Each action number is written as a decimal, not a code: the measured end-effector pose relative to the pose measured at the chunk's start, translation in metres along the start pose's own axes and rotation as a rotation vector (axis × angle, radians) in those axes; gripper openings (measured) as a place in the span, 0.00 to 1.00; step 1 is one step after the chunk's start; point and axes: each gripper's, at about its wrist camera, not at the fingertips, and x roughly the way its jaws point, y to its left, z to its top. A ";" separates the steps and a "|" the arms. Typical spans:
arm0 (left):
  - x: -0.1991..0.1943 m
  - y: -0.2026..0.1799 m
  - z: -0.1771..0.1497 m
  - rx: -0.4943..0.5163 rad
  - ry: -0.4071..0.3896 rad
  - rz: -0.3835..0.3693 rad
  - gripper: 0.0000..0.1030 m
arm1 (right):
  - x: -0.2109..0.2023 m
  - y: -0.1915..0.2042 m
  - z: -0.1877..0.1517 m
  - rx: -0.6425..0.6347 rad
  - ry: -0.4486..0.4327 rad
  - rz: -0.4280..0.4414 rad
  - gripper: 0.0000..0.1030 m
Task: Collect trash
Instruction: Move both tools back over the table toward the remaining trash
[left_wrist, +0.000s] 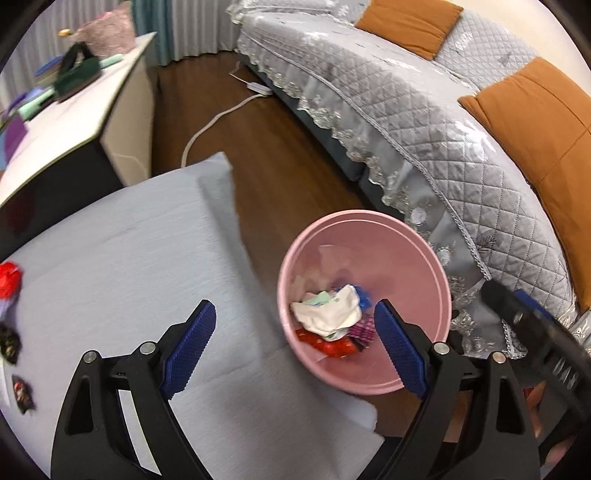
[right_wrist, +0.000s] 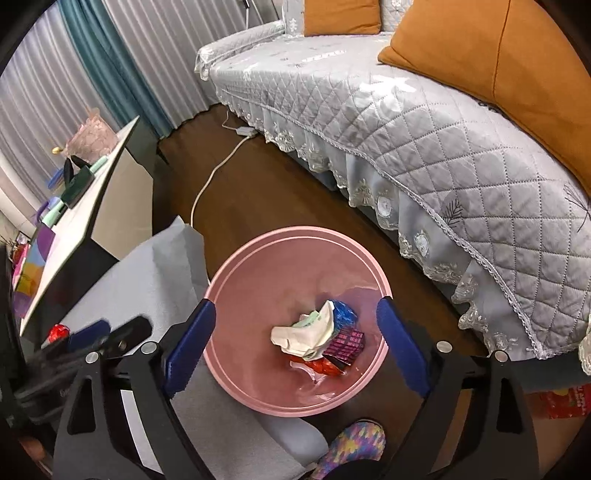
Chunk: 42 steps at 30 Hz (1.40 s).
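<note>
Nearby, pink bin (right_wrist: 236, 373) holding wrappers (right_wrist: 314, 338), sofa (right_wrist: 424, 147) beside, both claws (left_wrist: 295, 341) (right_wrist: 295, 341) wide open, empty.

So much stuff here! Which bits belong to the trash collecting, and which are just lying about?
Part of the job:
- round pink plastic bin holding crumpled white paper and wrappers
- red wrapper and dark wrappers on the grey cloth-covered table

Just lying about:
- grey quilted sofa cover
- orange cushions
- white power cable
- dark green bag
</note>
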 end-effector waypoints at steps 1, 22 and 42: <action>-0.004 0.005 -0.003 -0.008 -0.003 0.003 0.82 | -0.002 0.001 -0.001 0.000 -0.003 0.003 0.86; -0.169 0.184 -0.136 -0.122 -0.158 0.308 0.84 | -0.093 0.125 -0.067 -0.191 -0.033 0.276 0.91; -0.160 0.266 -0.257 -0.375 -0.094 0.371 0.84 | -0.067 0.226 -0.232 -0.579 0.105 0.387 0.91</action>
